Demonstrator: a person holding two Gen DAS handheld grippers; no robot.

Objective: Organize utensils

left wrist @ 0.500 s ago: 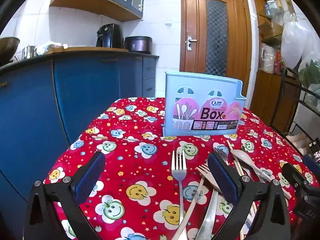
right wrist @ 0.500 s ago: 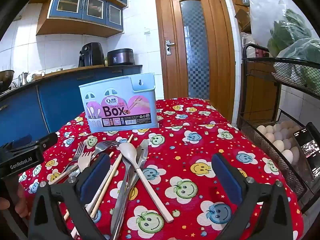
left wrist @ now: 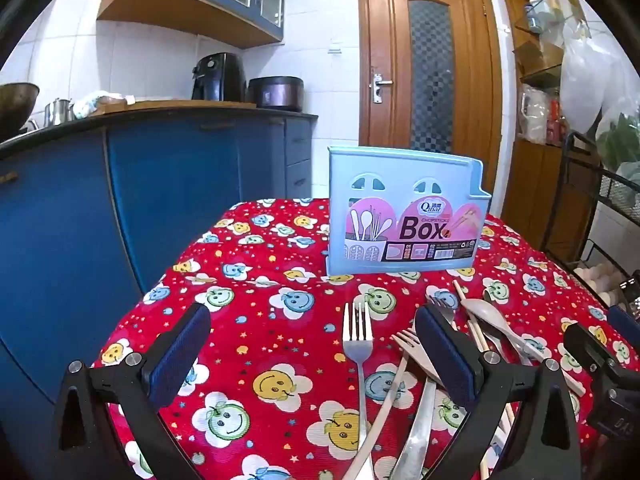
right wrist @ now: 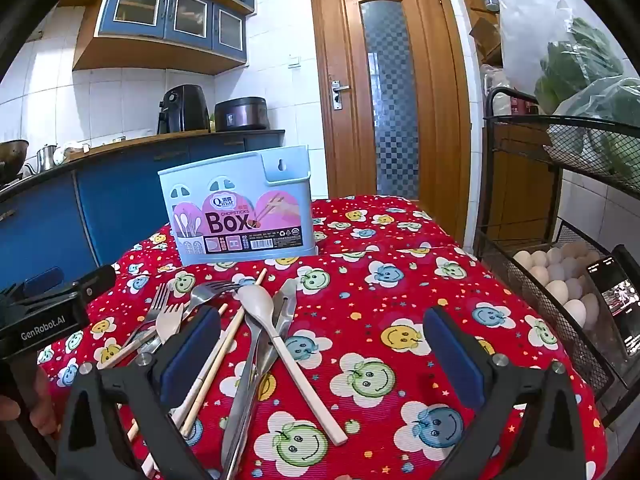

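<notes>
A pale blue chopsticks box [left wrist: 406, 214] stands upright at the far middle of the table; it also shows in the right wrist view [right wrist: 240, 212]. A pile of utensils lies in front of it: a metal fork [left wrist: 357, 338], a beige fork [left wrist: 410, 342], a beige spoon [right wrist: 276, 328], chopsticks [right wrist: 224, 344] and metal spoons [right wrist: 280, 312]. My left gripper [left wrist: 312, 344] is open and empty, low over the table, with the metal fork between its fingers. My right gripper [right wrist: 320, 344] is open and empty, right of the pile.
The table wears a red smiley-face cloth [right wrist: 400, 272]. Blue cabinets [left wrist: 120, 208] stand close on the left. A black wire rack with eggs [right wrist: 560, 276] stands at the right. A wooden door [right wrist: 392, 80] is behind.
</notes>
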